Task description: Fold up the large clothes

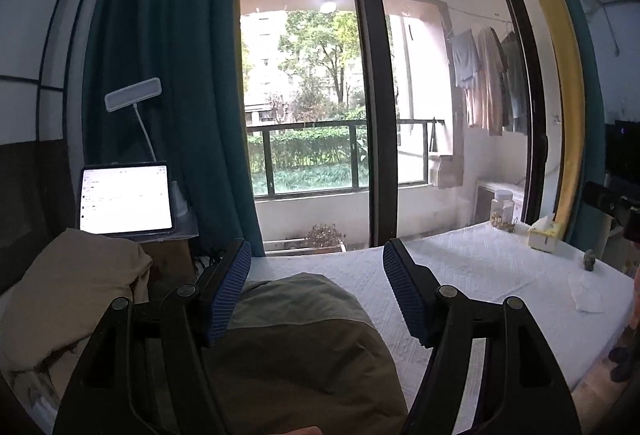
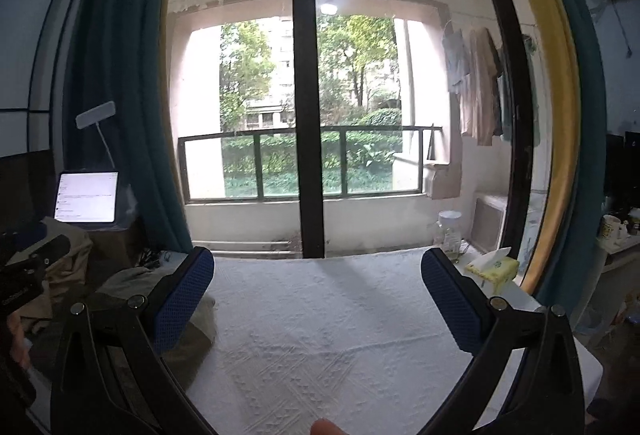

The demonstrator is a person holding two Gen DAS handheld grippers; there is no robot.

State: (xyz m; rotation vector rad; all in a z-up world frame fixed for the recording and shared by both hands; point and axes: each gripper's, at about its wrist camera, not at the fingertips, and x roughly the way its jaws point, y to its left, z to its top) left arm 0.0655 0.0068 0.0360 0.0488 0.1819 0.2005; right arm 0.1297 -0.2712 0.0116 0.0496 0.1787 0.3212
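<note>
an olive garment (image 1: 304, 335) is lying bunched on the white cloth (image 1: 500, 275); both the left gripper (image 1: 316, 291) and right gripper (image 2: 318, 299) are hovering spread, pinching nothing.

Black claw (image 1: 316, 295) arms, silver screws, ribbed blue pads (image 1: 230, 295)

Home bedroom: bed (image 2: 320, 335), balcony laundry (image 1: 486, 83).
</note>
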